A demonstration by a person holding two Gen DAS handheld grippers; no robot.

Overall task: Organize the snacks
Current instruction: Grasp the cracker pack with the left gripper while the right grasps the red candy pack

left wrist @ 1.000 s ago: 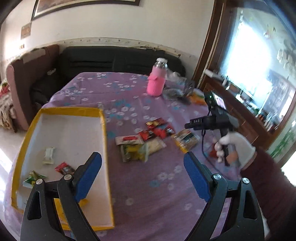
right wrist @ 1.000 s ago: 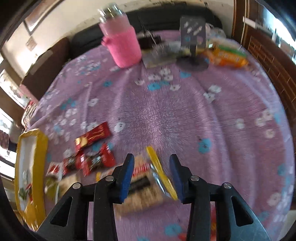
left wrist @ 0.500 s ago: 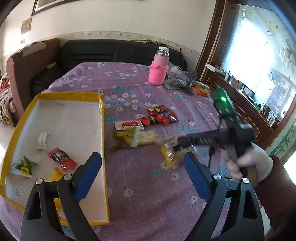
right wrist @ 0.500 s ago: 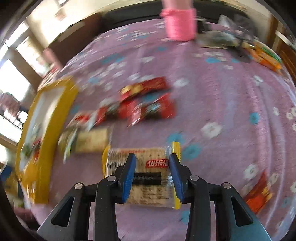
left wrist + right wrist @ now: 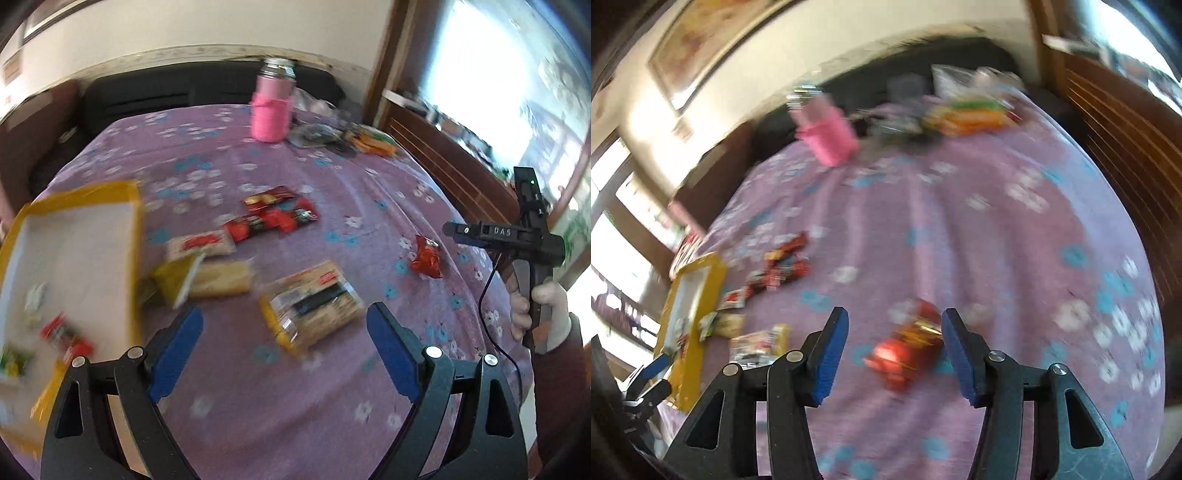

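Now right tool [image 5: 894, 350] just opening, empty; cracker pack [image 5: 314, 306] on cloth.

A table [image 5: 295, 406] with a purple cloth with white and blue flowers fills the room's middle. Behind it a black sofa [image 5: 184, 92] stands against a cream wall [image 5: 147, 33], where a framed picture [image 5: 701, 48] hangs. A brown armchair [image 5: 33, 122] stands beside the sofa. At the right is dark wood panelling [image 5: 1126, 129], and a big window [image 5: 498, 85] gives strong daylight.
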